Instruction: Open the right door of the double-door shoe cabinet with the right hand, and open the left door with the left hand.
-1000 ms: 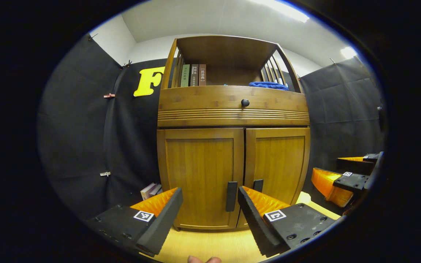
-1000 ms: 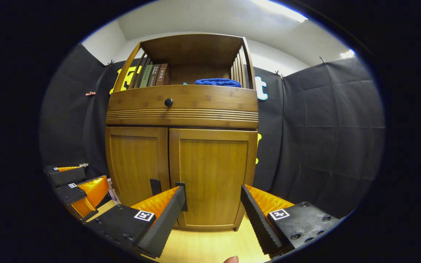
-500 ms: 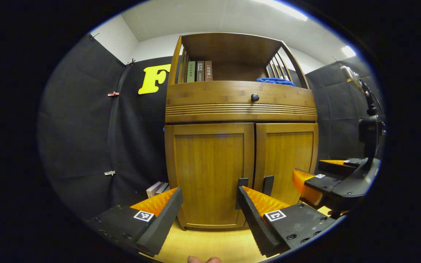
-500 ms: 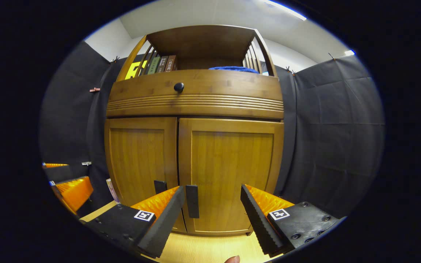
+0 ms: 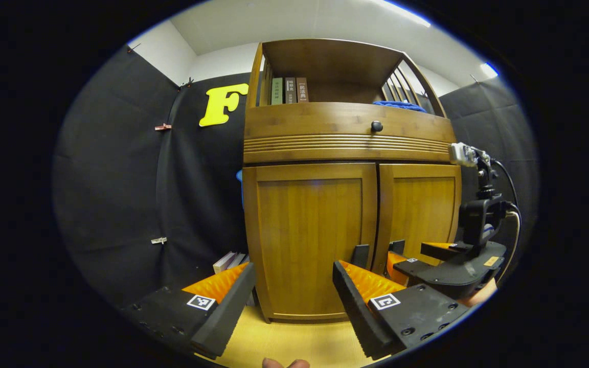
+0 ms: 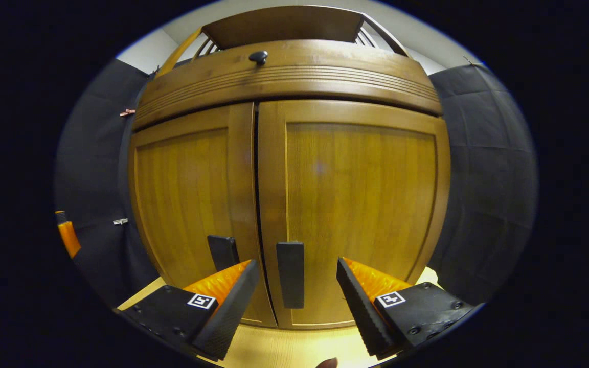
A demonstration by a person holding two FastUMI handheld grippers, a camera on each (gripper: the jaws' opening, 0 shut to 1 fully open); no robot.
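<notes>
The wooden shoe cabinet has both doors closed. In the right gripper view the right door (image 6: 361, 204) is close up, and its dark upright handle (image 6: 291, 281) stands between the spread fingers of my right gripper (image 6: 297, 296), which do not touch it. The left door (image 6: 187, 204) has its handle (image 6: 223, 251) just beyond my left finger. In the left gripper view my left gripper (image 5: 292, 301) is open, a short way in front of the left door (image 5: 310, 240). That door's handle (image 5: 360, 255) sits just above my right finger. The right gripper (image 5: 413, 254) reaches in at the right door's handle (image 5: 397, 247).
A drawer with a round knob (image 5: 376, 125) runs above the doors. The open shelf on top holds books (image 5: 288, 91) and a blue cloth (image 5: 402, 106). More books (image 5: 228, 261) lean on the floor left of the cabinet. Pale wooden floor (image 5: 299, 342) lies below.
My right gripper has moved in close to the cabinet, bringing the right door's handle between its open fingers. My left gripper has drifted left and slightly nearer. Both doors stay closed.
</notes>
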